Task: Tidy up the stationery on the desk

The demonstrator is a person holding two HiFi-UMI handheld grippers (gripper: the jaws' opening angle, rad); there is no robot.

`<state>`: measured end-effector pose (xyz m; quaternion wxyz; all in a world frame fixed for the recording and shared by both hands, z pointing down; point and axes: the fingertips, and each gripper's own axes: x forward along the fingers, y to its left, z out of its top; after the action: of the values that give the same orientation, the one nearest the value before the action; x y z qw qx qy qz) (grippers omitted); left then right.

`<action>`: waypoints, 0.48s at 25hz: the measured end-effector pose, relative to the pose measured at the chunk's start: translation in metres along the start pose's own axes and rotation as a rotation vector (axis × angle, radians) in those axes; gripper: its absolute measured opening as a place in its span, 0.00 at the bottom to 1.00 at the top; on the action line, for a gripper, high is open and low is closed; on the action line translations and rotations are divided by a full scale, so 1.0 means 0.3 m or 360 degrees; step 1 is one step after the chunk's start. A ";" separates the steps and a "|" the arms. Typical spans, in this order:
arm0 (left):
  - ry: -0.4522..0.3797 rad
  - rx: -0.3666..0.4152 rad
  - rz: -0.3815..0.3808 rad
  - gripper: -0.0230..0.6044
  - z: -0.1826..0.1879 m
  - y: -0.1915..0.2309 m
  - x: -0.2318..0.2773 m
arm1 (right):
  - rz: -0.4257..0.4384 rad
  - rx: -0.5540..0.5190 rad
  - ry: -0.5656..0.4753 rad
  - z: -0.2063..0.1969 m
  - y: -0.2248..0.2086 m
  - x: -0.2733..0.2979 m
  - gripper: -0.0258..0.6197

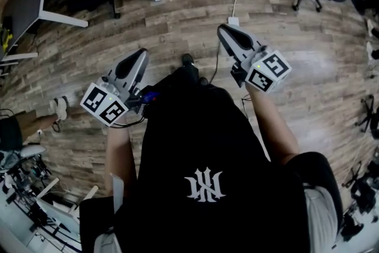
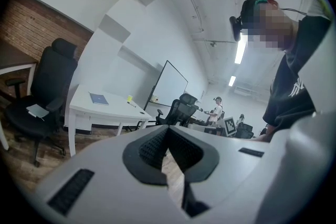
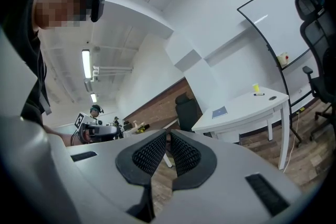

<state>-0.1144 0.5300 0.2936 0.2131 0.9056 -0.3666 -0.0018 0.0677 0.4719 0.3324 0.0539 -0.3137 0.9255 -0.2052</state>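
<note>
Two tools, left gripper (image 1: 141, 55) at nine o'clock and right gripper (image 1: 222, 29) at one, hang over wooden floor (image 1: 177, 15), jaws closed together and empty, likely in transit. The notebook (image 2: 98, 98) lies on a far worktop (image 2: 116, 108).

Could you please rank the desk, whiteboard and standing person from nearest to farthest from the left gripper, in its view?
1. Desk, left, nearest.
2. Whiteboard, centre, behind the desk.
3. Person, far back, right of centre.

Worn wood-plank floor (image 1: 177, 15); matt white desk (image 3: 247, 107).
</note>
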 end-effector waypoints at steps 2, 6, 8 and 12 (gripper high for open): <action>0.0003 -0.0012 -0.0008 0.04 -0.002 0.021 0.020 | -0.0010 0.0001 0.0014 -0.004 -0.025 0.015 0.12; 0.0012 -0.0054 -0.0037 0.04 -0.001 0.076 0.071 | -0.0032 -0.0005 0.0042 0.001 -0.074 0.057 0.12; 0.0013 -0.0083 -0.0051 0.04 0.009 0.118 0.107 | -0.0041 -0.0029 0.0060 0.016 -0.106 0.082 0.12; 0.0008 -0.0108 -0.0066 0.04 0.058 0.211 0.196 | -0.0065 -0.0077 0.0128 0.039 -0.197 0.139 0.12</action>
<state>-0.1163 0.4437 0.3113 0.2446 0.9053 -0.3470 -0.0164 0.0702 0.4002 0.3474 0.0048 -0.3253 0.9250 -0.1961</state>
